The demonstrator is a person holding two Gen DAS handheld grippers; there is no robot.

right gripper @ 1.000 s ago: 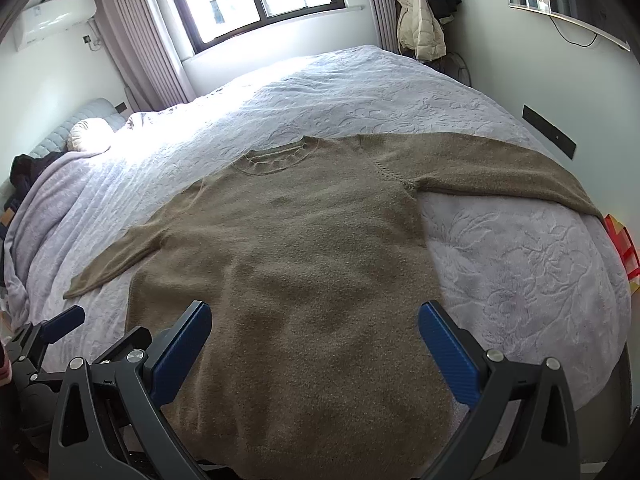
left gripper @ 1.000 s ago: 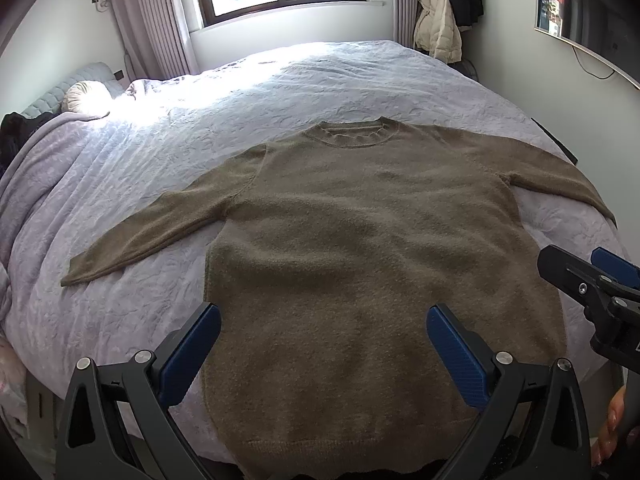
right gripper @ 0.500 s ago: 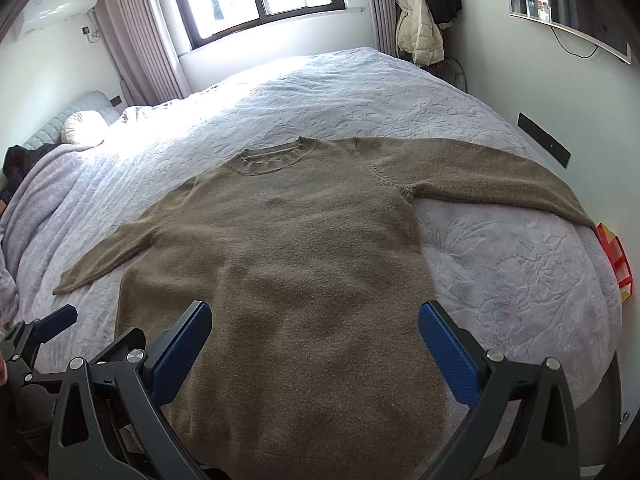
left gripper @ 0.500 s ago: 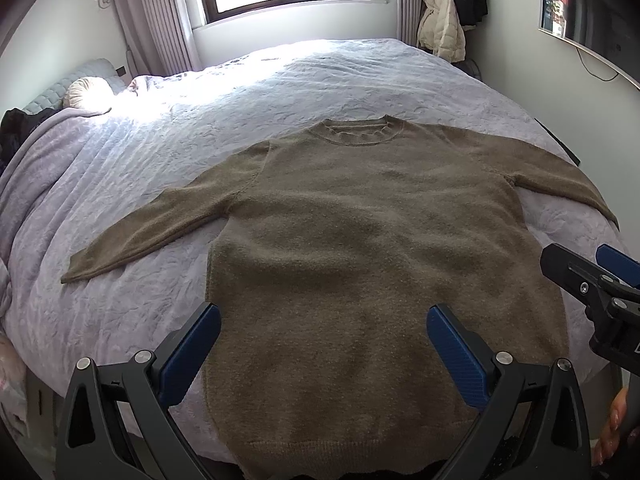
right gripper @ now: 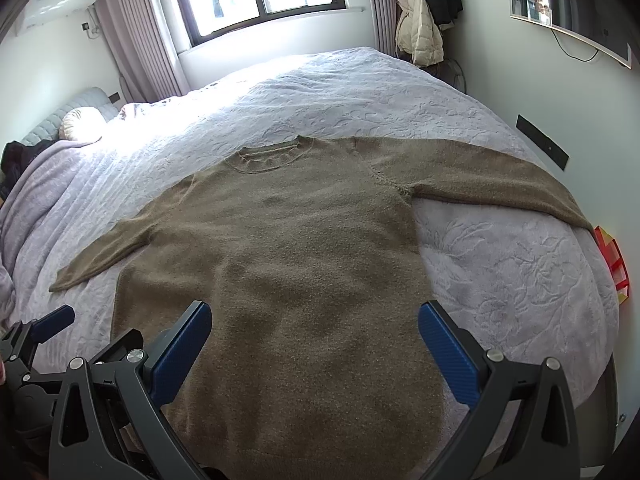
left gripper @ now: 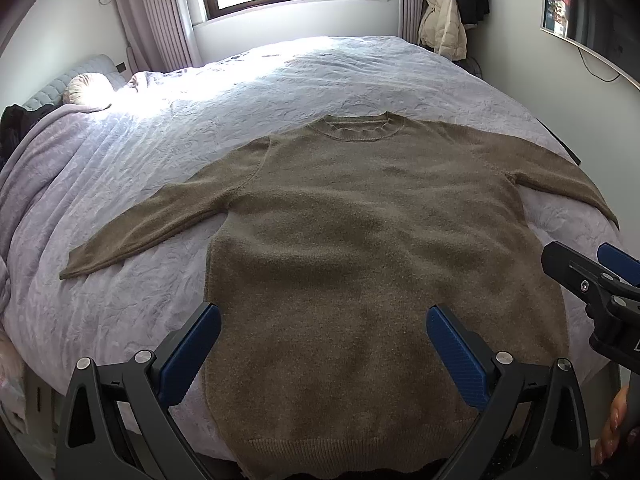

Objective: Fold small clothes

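An olive-brown knitted sweater (left gripper: 360, 248) (right gripper: 288, 264) lies flat and face up on the bed, collar toward the window, hem at the near edge, both sleeves spread out sideways. My left gripper (left gripper: 323, 344) hovers open above the lower body of the sweater, nothing between its blue pads. My right gripper (right gripper: 314, 340) is open too, over the sweater's lower right part. The right gripper also shows at the right edge of the left wrist view (left gripper: 592, 280), and the left gripper sits at the lower left of the right wrist view (right gripper: 44, 332).
The bed's pale lilac quilt (left gripper: 280, 80) (right gripper: 500, 264) has a pillow (left gripper: 86, 86) and dark clothes (left gripper: 20, 120) at its left end. Coats (right gripper: 420, 36) hang by the curtain. A wall with a screen (left gripper: 580, 12) stands to the right. A red object (right gripper: 614, 256) lies beside the bed.
Both cameras have risen and tilted slightly, so the sweater sits a little lower in view. Both grippers stay open and the sweater has not moved.
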